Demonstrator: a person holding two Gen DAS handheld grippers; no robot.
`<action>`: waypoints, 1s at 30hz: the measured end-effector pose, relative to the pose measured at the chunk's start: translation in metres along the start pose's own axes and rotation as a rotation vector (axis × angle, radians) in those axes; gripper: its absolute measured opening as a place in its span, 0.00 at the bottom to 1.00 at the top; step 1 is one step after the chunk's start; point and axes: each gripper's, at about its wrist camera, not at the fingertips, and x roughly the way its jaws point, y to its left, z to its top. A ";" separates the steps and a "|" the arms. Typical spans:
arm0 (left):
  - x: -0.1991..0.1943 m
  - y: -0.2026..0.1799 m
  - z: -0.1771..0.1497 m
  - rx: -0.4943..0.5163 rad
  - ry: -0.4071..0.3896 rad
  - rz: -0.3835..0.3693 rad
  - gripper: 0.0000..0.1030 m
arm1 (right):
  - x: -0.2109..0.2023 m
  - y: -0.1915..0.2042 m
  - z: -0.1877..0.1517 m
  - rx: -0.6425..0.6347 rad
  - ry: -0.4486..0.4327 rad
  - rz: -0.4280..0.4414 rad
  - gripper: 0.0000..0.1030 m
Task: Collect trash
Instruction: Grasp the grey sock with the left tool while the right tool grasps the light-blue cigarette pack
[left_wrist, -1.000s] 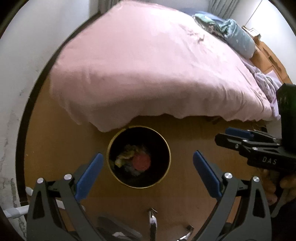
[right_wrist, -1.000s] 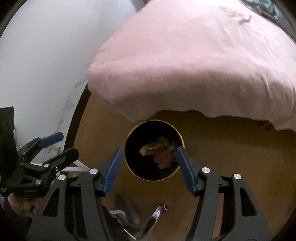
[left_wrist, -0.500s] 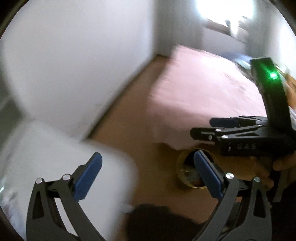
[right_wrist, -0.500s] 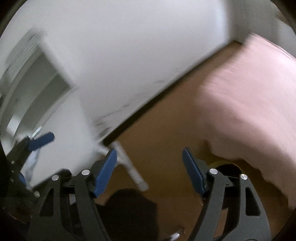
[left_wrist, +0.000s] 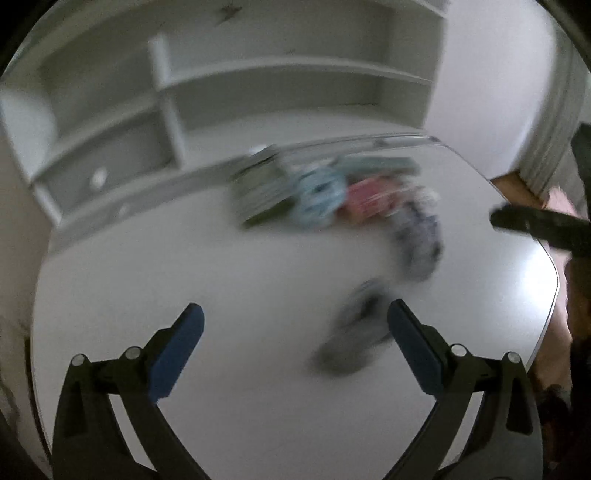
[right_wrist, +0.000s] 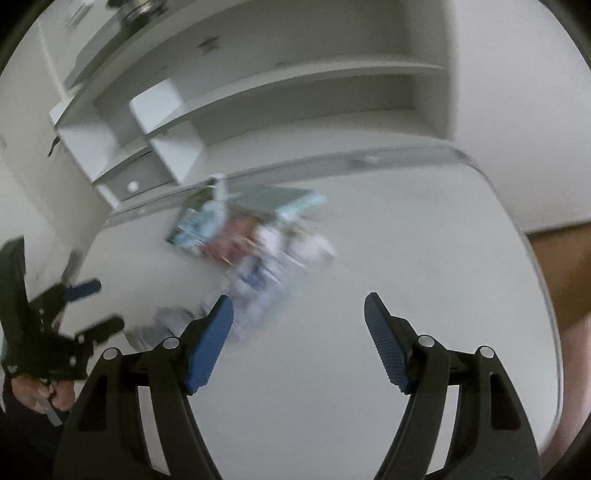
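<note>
- The white table (left_wrist: 258, 424) fills both wrist views. Its bare near half lies under the claws, and its rounded right edge gives way to a strip of brown floor (right_wrist: 561, 266).
- A white shelf unit (left_wrist: 229, 85) stands against the far edge of the table. Its open compartments hold nothing I can make out, though a few dark things sit on its top in the right wrist view.
- The trash lies in a loose heap (left_wrist: 332, 195) on the far middle of the table, close to the shelf unit. It is blurred, but I can tell a greenish flat pack on the left, pale blue and pink-red wrappers beside it, and a blue-and-white crumpled piece (left_wrist: 419, 243) trailing nearer on the right.
- One dark grey scrap (left_wrist: 354, 332) lies apart from the heap, nearer than the rest — just beyond the right finger of the left claw.
- The left claw (left_wrist: 291, 354) is spread wide and holds nothing.
- The right claw (right_wrist: 299, 339) is likewise wide open and empty. The near end of the heap lies just past its left finger.
- Judging by this, nothing on the table has been gathered yet — the whole heap and the stray scrap remain to be picked up, and no bin shows in either view, so each piece will also need carrying off.
</note>
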 end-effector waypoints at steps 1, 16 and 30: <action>0.000 0.008 -0.003 -0.009 0.002 -0.013 0.93 | 0.008 0.006 0.012 -0.032 0.009 0.014 0.69; 0.040 -0.052 -0.004 0.210 0.084 -0.216 0.86 | 0.087 0.026 0.095 -0.348 0.169 0.040 0.80; 0.033 -0.045 0.008 0.154 0.095 -0.193 0.27 | 0.143 0.020 0.103 -0.370 0.297 0.095 0.80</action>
